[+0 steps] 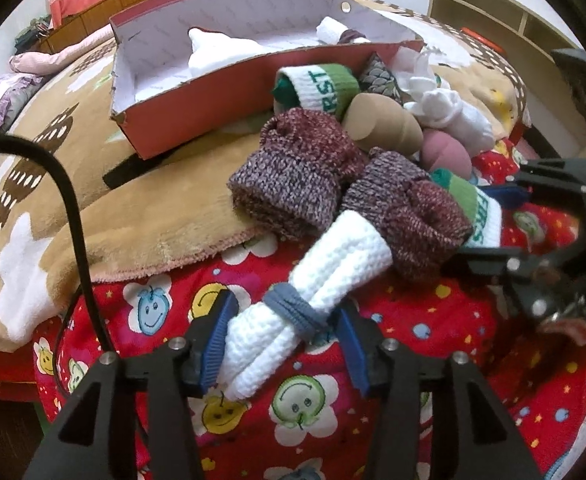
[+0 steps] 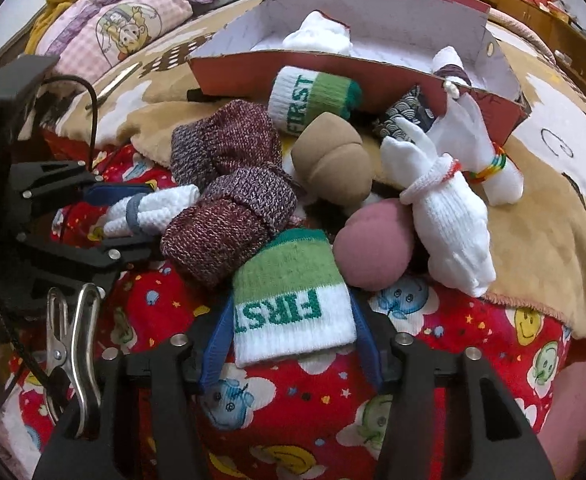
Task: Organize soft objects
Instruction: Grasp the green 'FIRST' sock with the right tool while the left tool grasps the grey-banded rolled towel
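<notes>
Red cartoon-print blanket (image 2: 473,364) covers the near part of the bed, tan plush blanket (image 1: 141,216) behind it. Left gripper (image 1: 283,336) has its jaws around the white sock roll with grey band (image 1: 293,320); left blue pad touches it, right pad sits just beside it, contact there unclear. Same roll shows in the right wrist view (image 2: 145,210). Right gripper (image 2: 289,340) has its jaws straddling the green-and-white FIRST sock (image 2: 293,308); both pads are at its sides, firm squeeze not certain. Sock lies on the red blanket at the front of the pile. Just behind: two maroon-grey knit sock bundles (image 2: 229,204), tan rolled sock (image 2: 333,160), pink rolled sock (image 2: 373,244), white glove bundles (image 2: 449,216), second FIRST sock (image 2: 313,96) against the box wall. Red cardboard box (image 1: 197,120) sits on the tan blanket, white items inside (image 1: 221,56). Metal clip (image 2: 73,340) is on the right gripper body.
</notes>
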{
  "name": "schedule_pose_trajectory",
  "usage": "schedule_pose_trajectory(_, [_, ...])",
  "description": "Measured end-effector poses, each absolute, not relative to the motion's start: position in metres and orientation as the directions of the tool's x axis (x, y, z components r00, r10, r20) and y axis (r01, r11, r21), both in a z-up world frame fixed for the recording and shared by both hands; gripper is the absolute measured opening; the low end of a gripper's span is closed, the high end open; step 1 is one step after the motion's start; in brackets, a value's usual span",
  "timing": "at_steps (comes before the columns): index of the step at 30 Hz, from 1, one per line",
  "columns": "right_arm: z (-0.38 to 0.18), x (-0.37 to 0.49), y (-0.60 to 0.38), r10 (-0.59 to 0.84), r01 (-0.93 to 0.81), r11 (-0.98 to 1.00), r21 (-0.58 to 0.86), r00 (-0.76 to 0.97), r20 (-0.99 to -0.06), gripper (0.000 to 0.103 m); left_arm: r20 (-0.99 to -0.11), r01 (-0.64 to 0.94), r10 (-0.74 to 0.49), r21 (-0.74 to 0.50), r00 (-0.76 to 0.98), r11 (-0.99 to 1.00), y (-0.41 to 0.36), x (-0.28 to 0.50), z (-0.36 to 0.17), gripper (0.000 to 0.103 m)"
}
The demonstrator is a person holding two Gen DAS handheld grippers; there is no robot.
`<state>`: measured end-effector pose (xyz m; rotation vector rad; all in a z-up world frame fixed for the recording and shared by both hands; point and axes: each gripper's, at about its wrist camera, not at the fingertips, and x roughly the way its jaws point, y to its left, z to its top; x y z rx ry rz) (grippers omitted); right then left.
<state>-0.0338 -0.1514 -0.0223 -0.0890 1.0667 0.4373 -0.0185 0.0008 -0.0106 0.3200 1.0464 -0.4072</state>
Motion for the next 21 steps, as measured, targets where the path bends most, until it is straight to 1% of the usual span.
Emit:
schedule_pose_trajectory(3, [-0.021, -0.035, -0.154, 0.317, -0.385, 0.91, 0.153, 0.407, -0.857, 0.043, -0.878, 0.466, -0.184, 0.049, 0.441, 0.884, 0.004, -0.021, -0.009, 0.048])
schedule_pose_trajectory(5, [-0.02, -0.038, -0.157, 0.326, -0.387, 0.908, 0.162, 0.409, -0.852, 0.041, -0.876, 0.461, -0.195, 0.035, 0.442, 0.887, 0.007, -0.023, -0.006, 0.044])
schedule_pose_trajectory(8, [-0.017, -0.041, -0.161, 0.334, -0.39, 0.906, 0.167, 0.414, -0.847, 0.038, -0.869, 0.454, -0.213, 0.014, 0.446, 0.891, 0.012, -0.026, -0.002, 0.043])
schedule_pose_trajectory(16, [-0.007, -0.05, -0.165, 0.352, -0.402, 0.899, 0.173, 0.429, -0.832, 0.036, -0.85, 0.439, -0.283, -0.068, 0.445, 0.896, 0.02, -0.033, 0.017, 0.042])
schedule_pose_trajectory(21, [0.002, -0.056, -0.168, 0.367, -0.402, 0.897, 0.185, 0.443, -0.818, 0.036, -0.827, 0.425, -0.299, -0.081, 0.476, 0.901, 0.019, -0.038, 0.031, 0.042])
